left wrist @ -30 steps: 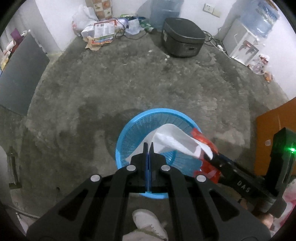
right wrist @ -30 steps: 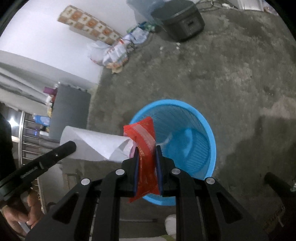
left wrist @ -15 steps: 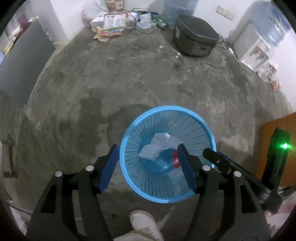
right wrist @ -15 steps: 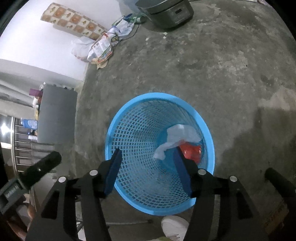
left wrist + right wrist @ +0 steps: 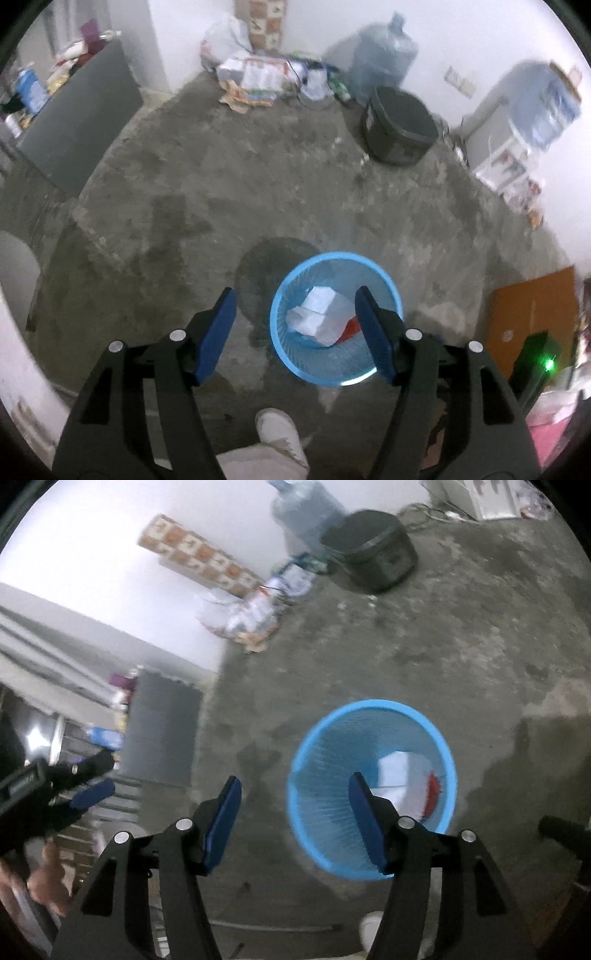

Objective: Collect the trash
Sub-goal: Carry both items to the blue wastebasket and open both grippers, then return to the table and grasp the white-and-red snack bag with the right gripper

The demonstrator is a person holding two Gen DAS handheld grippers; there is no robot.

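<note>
Both hand-held grippers hang above a concrete floor (image 5: 258, 192) w/ nothing between their fingers. Left hand-held gripper (image 5: 295, 332) is spread wide, blue pads (image 5: 216, 334) well apart; in its view the right-side finger overlaps the rim of a blue mesh basket (image 5: 291, 291) standing on the floor. Right hand-held gripper (image 5: 293, 821) is also wide open & empty, one pad over bare floor, the other over the basket (image 5: 321, 734) in that view. Trash is in the basket: crumpled white paper (image 5: 319, 312) lies at the bottom, w/ a red wrapper (image 5: 351, 326) just beside it, partly tucked under the paper's edge. Right wrist view shows the same, white paper (image 5: 397, 771) next to red wrapper (image 5: 434, 788), though blurred. A white shoe (image 5: 280, 435) sits on the floor near the basket at the frame's lower edge. Farther back: dark rice cooker (image 5: 400, 127) on the floor, a big water jug (image 5: 384, 62) vs. the wall near it, and a pile of papers & bags (image 5: 255, 79) along the same wall. Water dispenser (image 5: 517, 133) stands at far right, orange board (image 5: 532, 314) lower right. Left gripper body is also visible at the left edge of the right wrist view, blurry.
</note>
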